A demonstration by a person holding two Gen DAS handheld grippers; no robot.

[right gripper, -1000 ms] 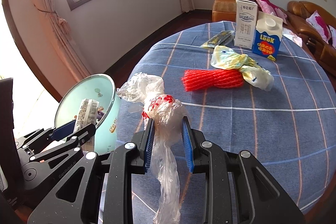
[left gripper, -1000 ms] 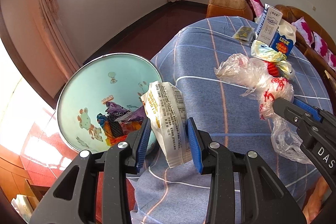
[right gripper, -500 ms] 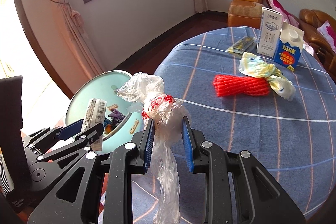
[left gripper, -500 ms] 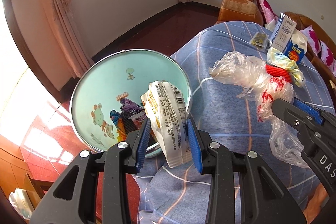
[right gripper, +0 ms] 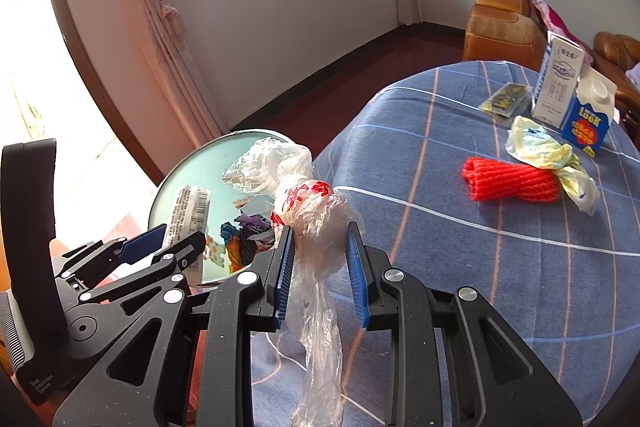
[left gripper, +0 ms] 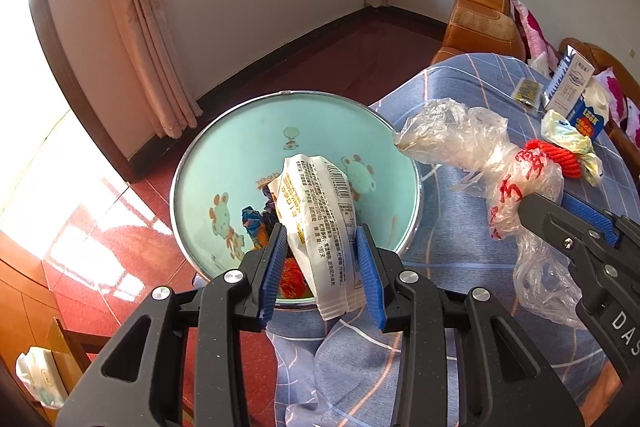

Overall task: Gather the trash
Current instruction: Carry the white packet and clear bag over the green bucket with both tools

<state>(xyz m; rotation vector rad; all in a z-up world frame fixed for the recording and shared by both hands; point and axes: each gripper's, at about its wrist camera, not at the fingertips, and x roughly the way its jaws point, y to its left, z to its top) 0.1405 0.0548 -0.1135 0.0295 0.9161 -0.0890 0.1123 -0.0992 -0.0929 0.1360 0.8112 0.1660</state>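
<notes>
**Both grippers loaded, hovering at the bin**

Left gripper is clamping a white snack wrapper, centre frame, directly over the mint trash bin. Right gripper is pinching a crumpled clear plastic bag, which is hanging at the bin's right rim, partly over the blue tablecloth.

Risk: the light bag may be drifting or clinging to a pad on release and landing on the cloth.

Bin is holding coloured wrappers.

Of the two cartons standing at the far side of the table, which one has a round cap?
The shorter blue carton, with its white gabled top and round cap; the taller white carton beside it has none visible.
</notes>
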